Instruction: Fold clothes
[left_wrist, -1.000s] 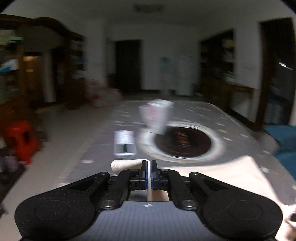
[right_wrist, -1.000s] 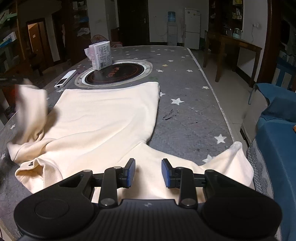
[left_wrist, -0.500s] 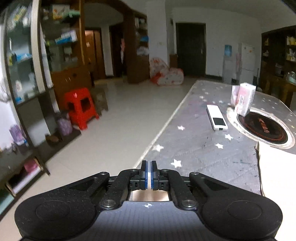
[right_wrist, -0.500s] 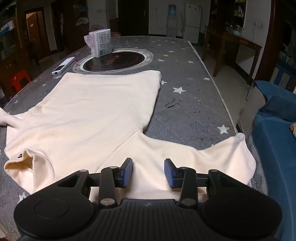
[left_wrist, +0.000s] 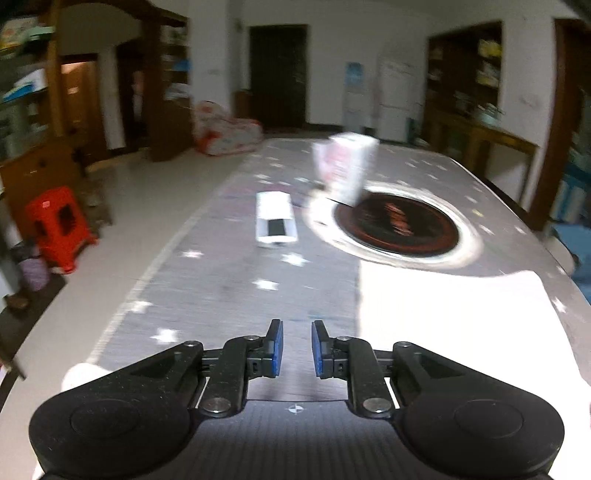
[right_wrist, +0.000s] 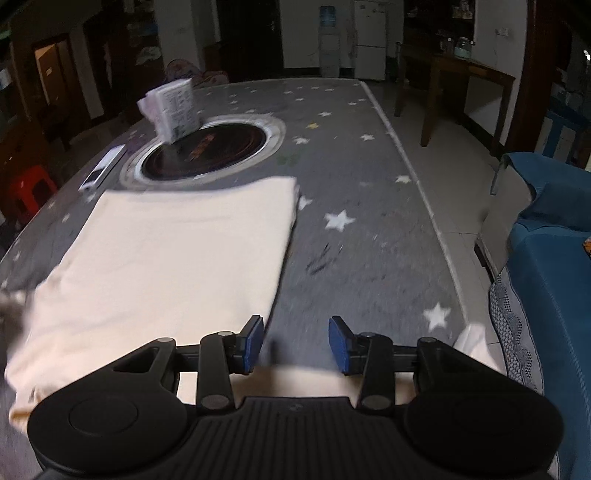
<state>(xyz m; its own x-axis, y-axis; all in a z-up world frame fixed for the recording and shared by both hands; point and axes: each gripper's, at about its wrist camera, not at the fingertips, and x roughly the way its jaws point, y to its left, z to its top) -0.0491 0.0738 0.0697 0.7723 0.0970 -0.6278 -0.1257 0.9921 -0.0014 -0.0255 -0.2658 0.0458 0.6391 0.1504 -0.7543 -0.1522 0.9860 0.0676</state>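
The left gripper fingers are opening with nothing between them. The right gripper fingers are apart and empty. Lower them onto the shirt sleeve just under them, then pinch.

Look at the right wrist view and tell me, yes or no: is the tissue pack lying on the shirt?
No, the tissue pack stands at the burner's far rim, beyond the shirt.
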